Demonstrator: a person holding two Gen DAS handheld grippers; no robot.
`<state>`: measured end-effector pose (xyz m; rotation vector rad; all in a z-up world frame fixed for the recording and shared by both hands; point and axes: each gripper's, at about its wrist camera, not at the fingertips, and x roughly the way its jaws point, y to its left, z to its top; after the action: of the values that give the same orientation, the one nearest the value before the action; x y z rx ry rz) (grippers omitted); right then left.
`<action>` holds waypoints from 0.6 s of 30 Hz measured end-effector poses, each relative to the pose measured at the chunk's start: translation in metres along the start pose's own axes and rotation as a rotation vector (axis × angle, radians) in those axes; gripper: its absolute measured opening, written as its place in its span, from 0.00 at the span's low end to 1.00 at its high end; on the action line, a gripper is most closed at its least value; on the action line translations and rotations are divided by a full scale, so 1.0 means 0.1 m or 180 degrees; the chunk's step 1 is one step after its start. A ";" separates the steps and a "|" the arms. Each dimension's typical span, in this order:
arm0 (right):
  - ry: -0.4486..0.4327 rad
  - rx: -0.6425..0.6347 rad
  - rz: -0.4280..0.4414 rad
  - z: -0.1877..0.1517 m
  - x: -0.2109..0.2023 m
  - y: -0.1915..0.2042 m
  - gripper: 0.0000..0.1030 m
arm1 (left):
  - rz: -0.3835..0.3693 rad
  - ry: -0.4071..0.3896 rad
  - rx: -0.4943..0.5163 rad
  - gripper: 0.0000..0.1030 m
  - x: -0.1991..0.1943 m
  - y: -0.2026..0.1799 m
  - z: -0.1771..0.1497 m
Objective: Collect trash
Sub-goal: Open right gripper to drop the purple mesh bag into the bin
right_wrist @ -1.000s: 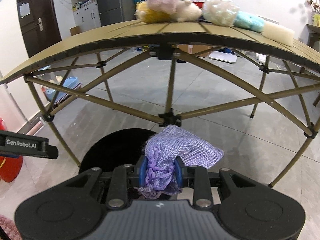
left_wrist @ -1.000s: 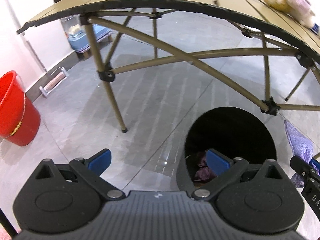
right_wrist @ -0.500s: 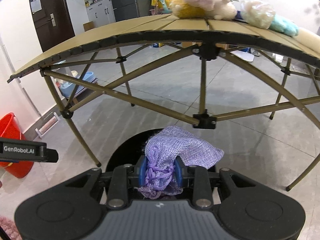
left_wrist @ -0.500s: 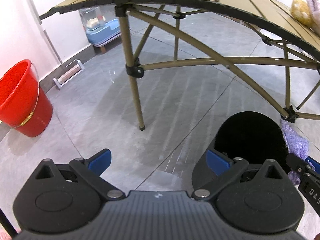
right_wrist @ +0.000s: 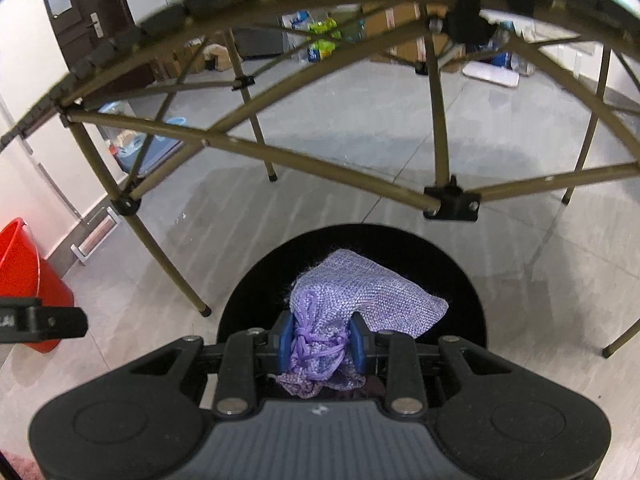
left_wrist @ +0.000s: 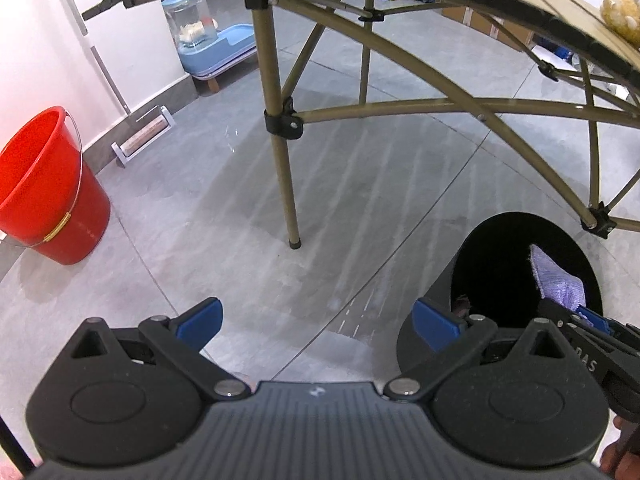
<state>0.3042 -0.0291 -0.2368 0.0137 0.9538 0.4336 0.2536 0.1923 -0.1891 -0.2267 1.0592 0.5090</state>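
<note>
**Q:** When the left wrist view is taken first, what is seen?

**A:** The left gripper (left_wrist: pixel 316 320) is seen with its two blue-tipped fingers (left_wrist: pixel 200 318) spread wide apart, and nothing is held between them. Grey floor tiles (left_wrist: pixel 240 208) are seen below it. One red bucket (left_wrist: pixel 44 188) with a wire handle is set by the wall at the left. One black trash bin (left_wrist: pixel 436 320) is seen at the lower right, near a leg of the tan folding table (left_wrist: pixel 280 132). One purple mesh pouch (left_wrist: pixel 556 280) is shown over the bin's dark opening, carried by the right gripper (left_wrist: pixel 588 316) entering from the right edge. On that gripper's side the letters "DAS" can be read; the rest is cut off. One blue and clear container (left_wrist: pixel 208 44) is seen by the far wall.

**Q:** And in the right wrist view?

**A:** The right gripper (right_wrist: pixel 322 342) is shown with its two blue pads (right_wrist: pixel 285 340) clamped together on the purple mesh pouch (right_wrist: pixel 360 300) at its knotted drawstring neck. The pouch is held directly above the round mouth of the black trash bin (right_wrist: pixel 468 292). The table frame (right_wrist: pixel 320 168) is seen blurred overhead. The red bucket (right_wrist: pixel 24 288) is partly seen at the left edge. Part of the left gripper (right_wrist: pixel 40 322) is seen beside it; its lettering cannot be read here.
</note>
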 end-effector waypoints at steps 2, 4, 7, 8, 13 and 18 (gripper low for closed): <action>0.0049 -0.0002 -0.0025 -0.01 0.07 0.02 0.27 | 0.0019 0.0017 0.0010 1.00 0.03 0.00 0.00; 0.0091 0.0007 -0.0048 -0.01 0.13 0.02 0.27 | 0.0037 0.0035 0.0013 1.00 0.06 0.00 -0.01; 0.0117 0.0000 -0.0074 -0.02 0.16 0.03 0.27 | 0.0067 0.0057 0.0004 1.00 0.10 0.01 -0.01; 0.0117 -0.0008 -0.0079 -0.02 0.16 0.03 0.27 | 0.0077 0.0064 0.0000 1.00 0.11 0.01 -0.01; 0.0134 -0.0017 -0.0068 -0.01 0.16 0.02 0.28 | 0.0106 0.0071 -0.0013 1.00 0.14 0.01 0.00; 0.0156 0.0000 -0.0137 0.01 0.15 0.00 0.53 | 0.0114 0.0085 -0.0015 1.00 0.16 0.00 0.01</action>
<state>0.3129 -0.0232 -0.2478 -0.0175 1.0006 0.3956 0.2603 0.1975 -0.2023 -0.2195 1.0896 0.5420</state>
